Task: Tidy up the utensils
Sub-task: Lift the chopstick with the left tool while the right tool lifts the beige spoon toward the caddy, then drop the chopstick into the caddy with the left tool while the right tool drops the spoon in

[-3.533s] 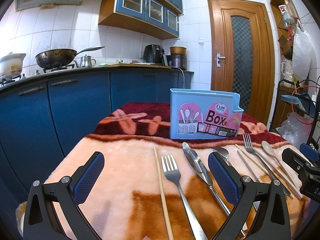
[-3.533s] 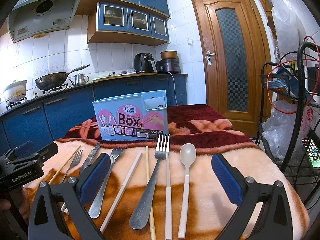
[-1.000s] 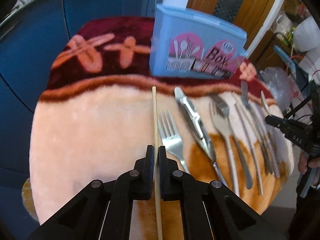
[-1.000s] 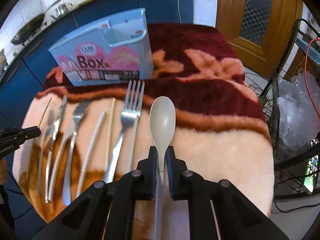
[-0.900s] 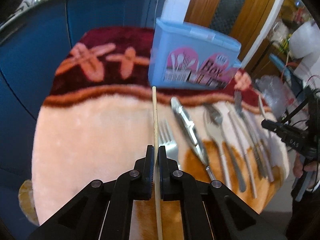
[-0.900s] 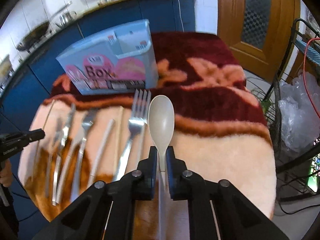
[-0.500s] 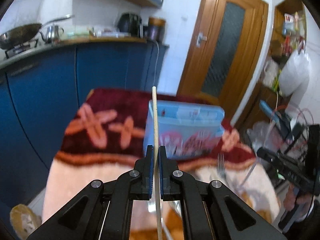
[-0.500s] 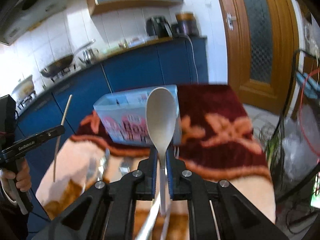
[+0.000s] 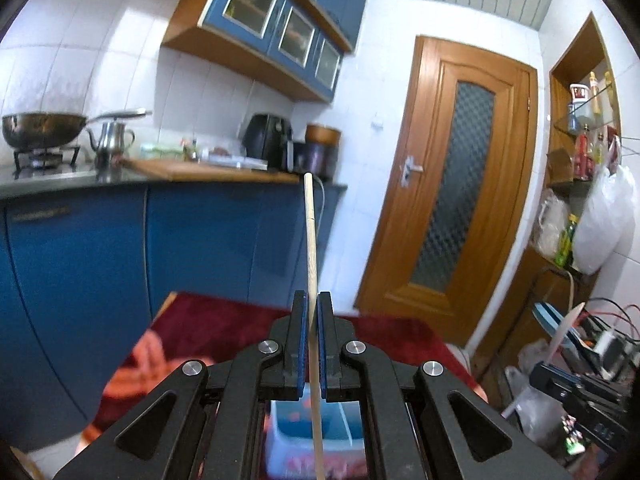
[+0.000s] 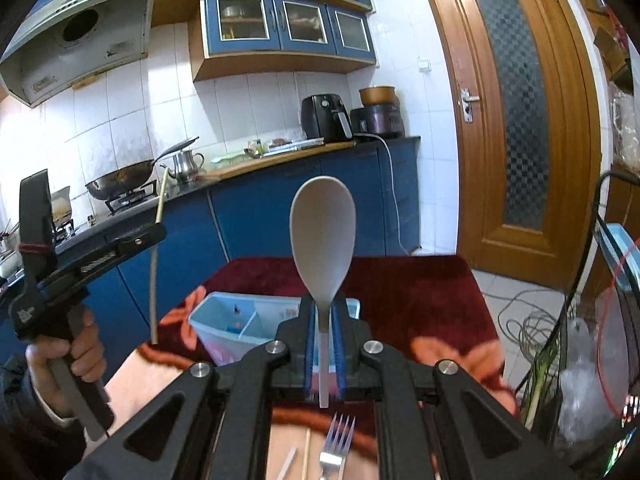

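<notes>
I am holding a thin wooden chopstick (image 9: 311, 256) in my left gripper (image 9: 311, 304). The blue pads are squeezing it tight, and the stick is pointing up through the middle of the left wrist picture. In the right wrist picture the same gripper is showing at the left, with a hand (image 10: 68, 356) around its grip.

My right gripper (image 10: 325, 312) is pinching a pale spoon (image 10: 322, 240) by its handle. The spoon's bowl is standing up in the middle of the picture, and the handle's end is poking out below the pads.

The light blue utensil box (image 10: 240, 320) is sitting on the blanket-covered counter (image 10: 420, 292), just behind the right gripper. Its top is open and I am seeing a wall splitting the inside. In the left wrist picture the box is peeking out blurry at the bottom, under the left gripper.

At the bottom of the right wrist picture, a fork (image 10: 338, 440) and more chopsticks (image 10: 306, 454) are lying on the counter.
</notes>
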Demonstrator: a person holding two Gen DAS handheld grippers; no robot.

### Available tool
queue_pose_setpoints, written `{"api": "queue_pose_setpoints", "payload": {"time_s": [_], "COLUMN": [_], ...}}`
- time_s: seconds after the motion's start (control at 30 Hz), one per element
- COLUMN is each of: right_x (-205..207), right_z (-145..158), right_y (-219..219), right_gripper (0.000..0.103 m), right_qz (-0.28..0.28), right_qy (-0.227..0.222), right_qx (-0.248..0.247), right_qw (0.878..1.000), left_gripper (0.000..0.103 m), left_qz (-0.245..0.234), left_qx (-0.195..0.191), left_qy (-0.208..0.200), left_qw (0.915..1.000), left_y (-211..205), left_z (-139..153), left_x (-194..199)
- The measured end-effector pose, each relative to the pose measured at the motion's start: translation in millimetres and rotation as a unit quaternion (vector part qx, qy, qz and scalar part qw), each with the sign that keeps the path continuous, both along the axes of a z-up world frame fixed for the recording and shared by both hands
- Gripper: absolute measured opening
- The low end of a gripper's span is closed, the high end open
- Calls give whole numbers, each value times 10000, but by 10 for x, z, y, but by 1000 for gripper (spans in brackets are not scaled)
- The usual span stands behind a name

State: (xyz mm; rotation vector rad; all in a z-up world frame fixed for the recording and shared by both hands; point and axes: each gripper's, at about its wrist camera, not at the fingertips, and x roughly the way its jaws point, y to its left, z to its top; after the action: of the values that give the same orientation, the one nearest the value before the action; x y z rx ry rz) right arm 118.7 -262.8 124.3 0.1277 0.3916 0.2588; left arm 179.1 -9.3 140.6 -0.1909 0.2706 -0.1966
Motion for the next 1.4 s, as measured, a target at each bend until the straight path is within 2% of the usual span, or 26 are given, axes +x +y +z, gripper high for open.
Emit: {"api": "queue_pose_setpoints", "payload": {"time_s": [0.17,0.4,0.7,0.83,0.97,1.0,1.1,1.4], "right_x": [217,563,840,854,859,856,825,610], "right_z": [28,-169,-492,-547,-569,-572,-561,-415], "right_y": [4,92,211,263,322,344,384,499], "right_gripper": [10,10,10,11,11,16,37,41], "right_qz": [-13,99,228,213,171,145,62,-188], "right_qy": [-65,240,765,822,883,886,815,578], "right_qx": [-58,-345,-601,-703,-633,-610,-516,-541], "right_qw": [10000,9991,9950,9939,9939,9941,9953,9967], "left_gripper": [4,4,4,5,8,14,35,37], "left_qz": [413,773,532,423,207,128,33,-429], "left_qx": [81,341,580,568,527,495,442,402], "left_qy": [-259,-321,22,121,398,490,610,643], "left_qw": [9988,9959,9969,9974,9976,9975,9972,9962], "left_y": [-100,-221,-258,-191,-141,-108,-40,208], "left_z": [-80,-403,-681,-766,-801,-809,-804,-629], "left_x": [222,361,308,242,280,279,234,112]}}
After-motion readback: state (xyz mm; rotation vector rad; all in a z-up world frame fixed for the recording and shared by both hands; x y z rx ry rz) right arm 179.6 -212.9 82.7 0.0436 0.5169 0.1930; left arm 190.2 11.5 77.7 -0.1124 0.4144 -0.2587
